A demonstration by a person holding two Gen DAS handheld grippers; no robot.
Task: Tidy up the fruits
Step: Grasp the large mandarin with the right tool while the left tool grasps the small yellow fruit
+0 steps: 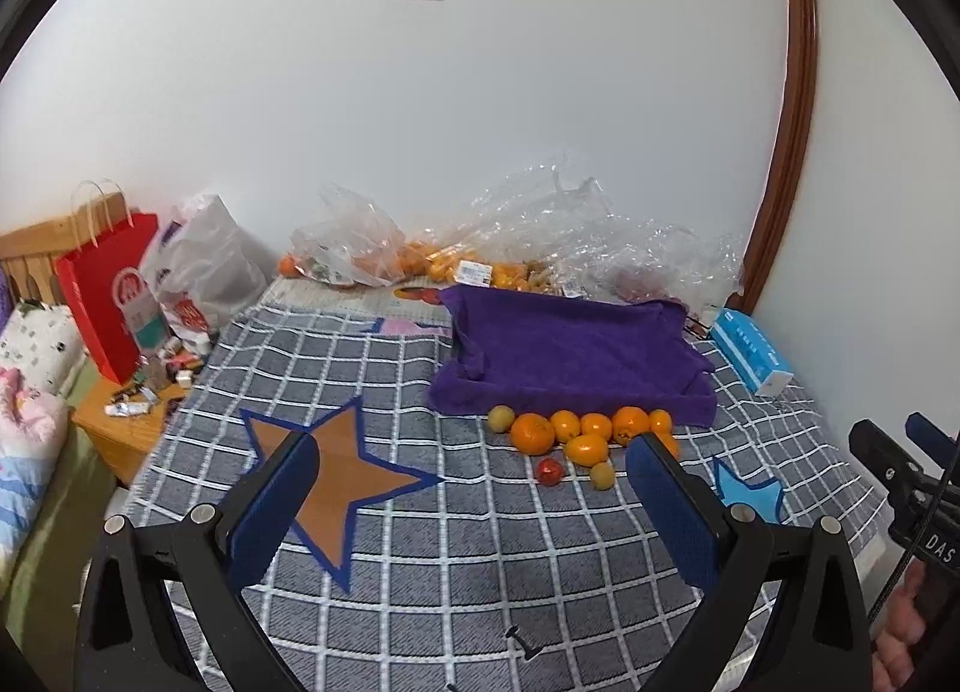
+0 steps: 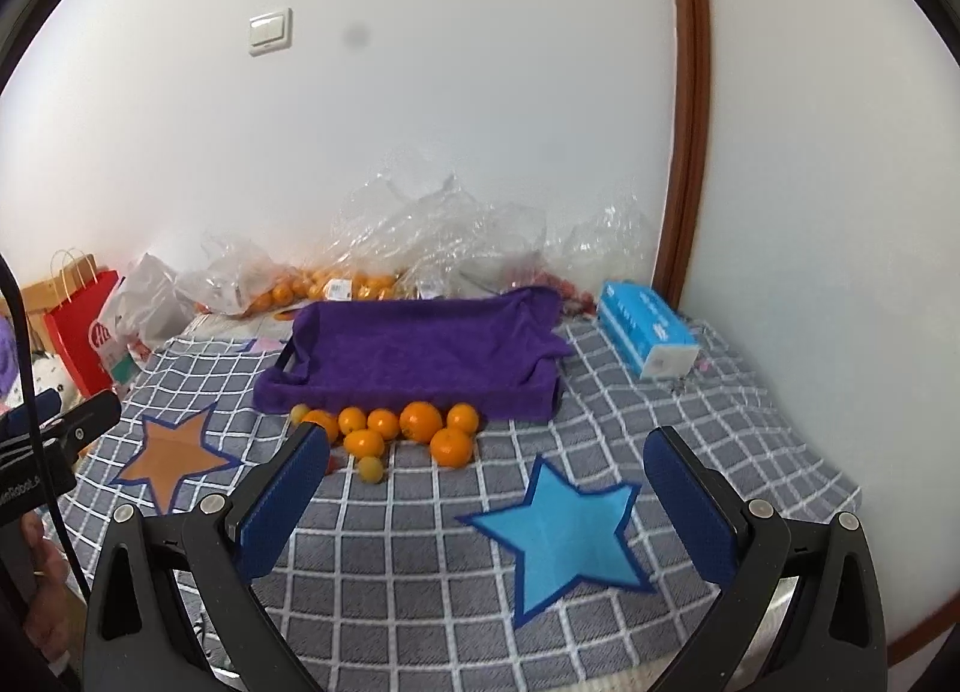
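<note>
We were at the start: nothing picked, nothing in the tray yet, as far as we could judge.

Checked grey cloth [image 1: 420,560] covered the whole work surface. On it sat the purple-towel tray [image 1: 570,350], our landmark; its lined inside looked empty. Behind the tray, against the wall, lay crumpled clear plastic bags [image 1: 540,236] with more orange fruit inside. Right of the tray was a blue tissue box [image 2: 645,329]. Front-left of the tray was the brown star [image 1: 342,470]; front-right, the blue star [image 2: 564,536].

The loose fruit cluster [image 1: 585,434] lay just in front of the tray's near edge, some pieces touching it: mostly oranges, two small yellowish fruits, one small red fruit [image 1: 549,471] at the near side of the pile.

Left gripper [image 1: 474,506] was spread wide, holding nothing, well short of the fruit. Right gripper [image 2: 486,494] likewise spread and empty, hovering over the blue star.

Our read on the next move: pick one fruit at the pile's near side, since the packed ones touch neighbours and would roll. We couldn't tell whether sorting goes to the stars or the tray.
</note>
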